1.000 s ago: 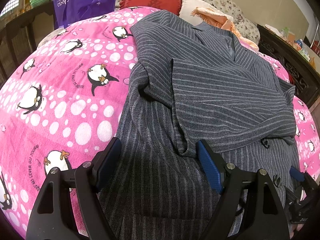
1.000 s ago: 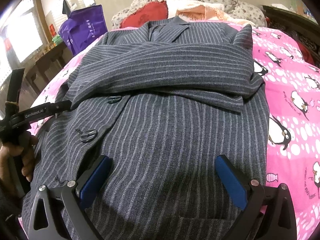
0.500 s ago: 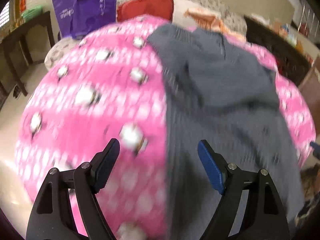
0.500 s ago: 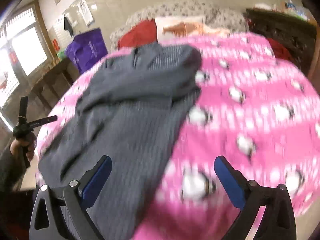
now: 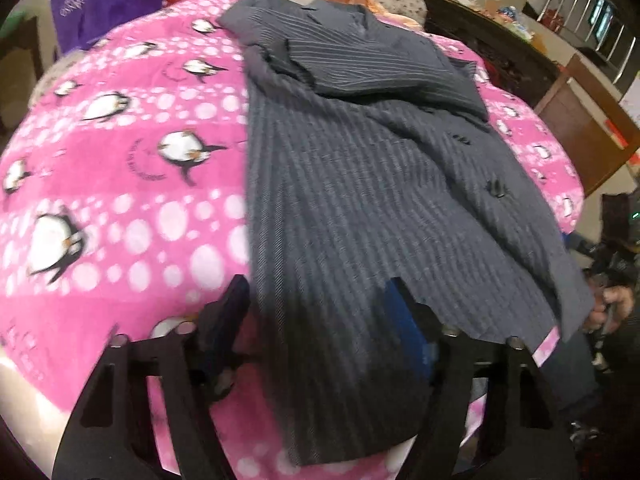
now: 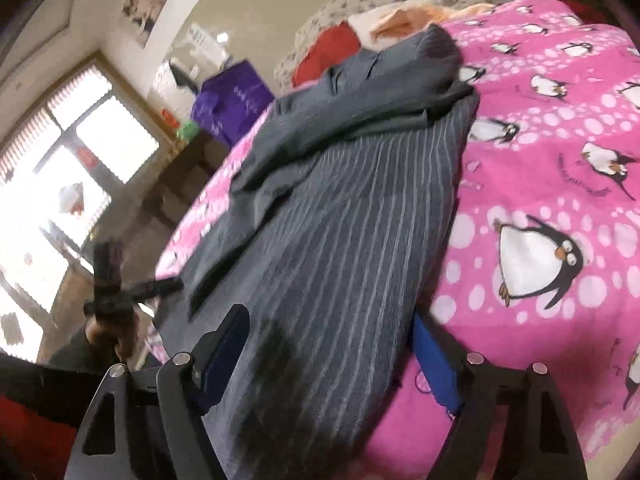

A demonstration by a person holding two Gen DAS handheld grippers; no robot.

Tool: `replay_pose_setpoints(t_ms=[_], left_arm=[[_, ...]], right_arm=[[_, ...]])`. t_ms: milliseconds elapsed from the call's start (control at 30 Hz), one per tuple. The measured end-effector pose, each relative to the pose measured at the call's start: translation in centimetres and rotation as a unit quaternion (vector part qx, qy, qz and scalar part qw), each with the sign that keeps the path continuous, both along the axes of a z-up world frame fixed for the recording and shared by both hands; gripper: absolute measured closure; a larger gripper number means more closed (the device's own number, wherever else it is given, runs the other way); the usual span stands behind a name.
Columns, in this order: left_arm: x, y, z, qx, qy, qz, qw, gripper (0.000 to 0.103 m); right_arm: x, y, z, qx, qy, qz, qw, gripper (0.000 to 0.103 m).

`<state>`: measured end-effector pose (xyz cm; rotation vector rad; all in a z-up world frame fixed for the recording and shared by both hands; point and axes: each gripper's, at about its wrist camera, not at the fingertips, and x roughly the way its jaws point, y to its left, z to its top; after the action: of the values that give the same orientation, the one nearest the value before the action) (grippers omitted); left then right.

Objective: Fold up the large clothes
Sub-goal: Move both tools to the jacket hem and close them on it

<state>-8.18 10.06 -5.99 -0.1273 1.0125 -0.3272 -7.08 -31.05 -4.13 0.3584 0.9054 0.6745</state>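
Left gripper (image 5: 320, 320): spread, straddling the jacket (image 5: 360, 184) hem.
Right gripper (image 6: 332, 356): spread likewise, apparently not yet pinching.
Advice: grab both corners evenly before lifting.

jacket hem (image 5: 344, 432) shadowed, claw pad (image 5: 404, 320) half-hidden

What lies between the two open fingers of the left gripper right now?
In the left wrist view, the hem of the grey striped jacket lies between the open fingers of the left gripper, with a strip of the pink penguin blanket beside the left finger.
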Motion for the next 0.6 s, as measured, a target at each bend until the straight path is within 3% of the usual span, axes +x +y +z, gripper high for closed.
replay_pose_setpoints(t_ms=[133, 267, 367, 433, 467, 500, 533, 600], left_arm=[[1.8, -0.2, -0.1, -0.010, -0.007, -0.005, 0.9999, 0.039], [1.9, 0.8, -0.2, -0.044, 0.001, -0.006, 0.9990, 0.039], [0.9, 0.6, 0.1, -0.075, 0.016, -0.046, 0.9960, 0.039], [0.5, 0.3, 0.3, -0.082, 0.023, -0.066, 0.9942, 0.053], [0.5, 0.1, 0.4, -0.075, 0.026, -0.071, 0.9943, 0.057], [0.7, -0.1, 0.3, -0.064, 0.026, -0.073, 0.9949, 0.066], [0.9, -0.3, 0.2, -0.053, 0.027, -0.075, 0.9955, 0.076], [1.4, -0.6, -0.2, -0.042, 0.028, -0.075, 0.9959, 0.077]], right_arm=[[0.4, 0.4, -0.4, 0.001, -0.003, 0.001, 1.000, 0.022], [0.7, 0.9, -0.2, 0.005, -0.002, 0.024, 1.000, 0.000], [0.9, 1.3, -0.1, -0.004, -0.002, 0.041, 0.999, 0.000], [1.1, 0.9, -0.1, 0.009, 0.007, 0.046, 0.999, 0.000], [1.3, 0.7, 0.1, 0.017, 0.011, 0.042, 0.999, 0.008], [1.3, 0.4, 0.4, 0.021, 0.013, 0.031, 0.999, 0.025], [1.2, 0.1, 0.7, 0.028, 0.011, 0.029, 0.999, 0.031], [0.8, -0.2, 1.1, 0.029, -0.002, 0.030, 0.999, 0.041]])
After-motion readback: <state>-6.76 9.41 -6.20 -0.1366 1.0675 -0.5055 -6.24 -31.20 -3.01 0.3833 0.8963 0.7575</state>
